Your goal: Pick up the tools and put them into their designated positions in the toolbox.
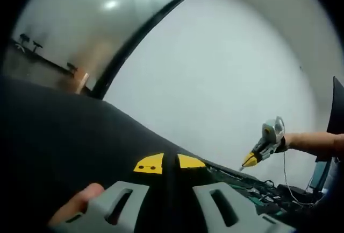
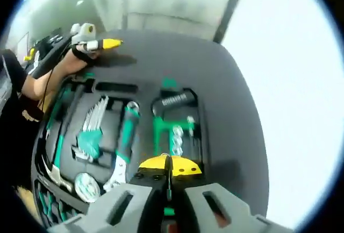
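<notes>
R gripper (image 2: 167,168), right gripper view: yellow-tipped jaws pressed together, no gap, nothing visible between them, so clenched on nothing I can see. Directly under and just beyond the tips sits the toolbox (image 2: 200,136), a black tray with cut-out slots, lying on a dark mat (image 2: 236,98). Nearest the tips, a green socket holder (image 2: 174,136) w/ small silver sockets in its slot. Just past that, a black ratchet-type handle (image 2: 172,101) in its own slot. Left of the jaws: an adjustable wrench (image 2: 119,166), silver head, green grip, seated lengthwise. Further left, a fan of hex keys (image 2: 94,122) in a green clip, and a round tape measure (image 2: 86,185) near the tray's near-left corner. More green-handled tools along the far-left edge, too small to name. Beyond the tray, the other gripper (image 2: 112,43), held in a person's hand (image 2: 80,55), hangs over the mat's far side; its yellow tips look closed. White wall to the right, grey wall behind.

L gripper (image 1: 169,163), left gripper view: yellow tips meet w/ no gap, clenched, nothing seen held. A fingertip (image 1: 80,203) shows by the left jaw base. Dark mat surface ahead of the tips blocks most of the near view. Right and further off, toolbox edge w/ green bits, then the R gripper in hand above it. White wall and a glass panel (image 1: 91,18) beyond.
</notes>
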The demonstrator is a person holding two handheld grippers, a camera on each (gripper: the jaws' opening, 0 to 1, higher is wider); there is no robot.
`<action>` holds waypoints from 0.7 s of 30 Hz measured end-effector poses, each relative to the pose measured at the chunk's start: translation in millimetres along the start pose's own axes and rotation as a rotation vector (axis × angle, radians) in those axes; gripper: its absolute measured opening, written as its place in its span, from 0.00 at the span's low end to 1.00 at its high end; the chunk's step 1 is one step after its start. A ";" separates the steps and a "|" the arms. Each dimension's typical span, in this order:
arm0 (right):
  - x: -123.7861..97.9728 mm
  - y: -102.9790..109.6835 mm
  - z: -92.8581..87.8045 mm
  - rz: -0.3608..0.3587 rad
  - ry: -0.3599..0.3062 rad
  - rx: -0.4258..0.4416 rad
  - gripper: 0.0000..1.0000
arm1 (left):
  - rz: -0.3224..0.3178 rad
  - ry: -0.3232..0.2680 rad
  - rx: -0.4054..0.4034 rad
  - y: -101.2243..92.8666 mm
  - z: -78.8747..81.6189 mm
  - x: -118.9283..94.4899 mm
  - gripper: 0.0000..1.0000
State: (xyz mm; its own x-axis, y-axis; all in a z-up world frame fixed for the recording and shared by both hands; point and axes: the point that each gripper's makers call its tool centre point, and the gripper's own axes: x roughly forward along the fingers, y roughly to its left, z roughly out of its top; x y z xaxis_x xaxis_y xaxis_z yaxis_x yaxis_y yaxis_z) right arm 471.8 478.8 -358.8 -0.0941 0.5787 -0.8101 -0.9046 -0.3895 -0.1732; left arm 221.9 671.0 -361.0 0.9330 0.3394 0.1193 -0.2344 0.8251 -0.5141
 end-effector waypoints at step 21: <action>22.1 -0.6 -29.4 0.052 0.118 -0.013 0.00 | 0.000 0.020 0.021 -2.0 -4.1 1.5 0.10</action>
State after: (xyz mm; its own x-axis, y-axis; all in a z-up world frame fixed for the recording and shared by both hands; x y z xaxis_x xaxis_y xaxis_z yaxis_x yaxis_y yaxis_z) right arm 482.4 470.8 -393.1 -0.0906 0.4690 -0.8785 -0.8943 -0.4265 -0.1355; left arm 224.8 668.1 -363.3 0.9383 0.3304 0.1025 -0.2397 0.8346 -0.4959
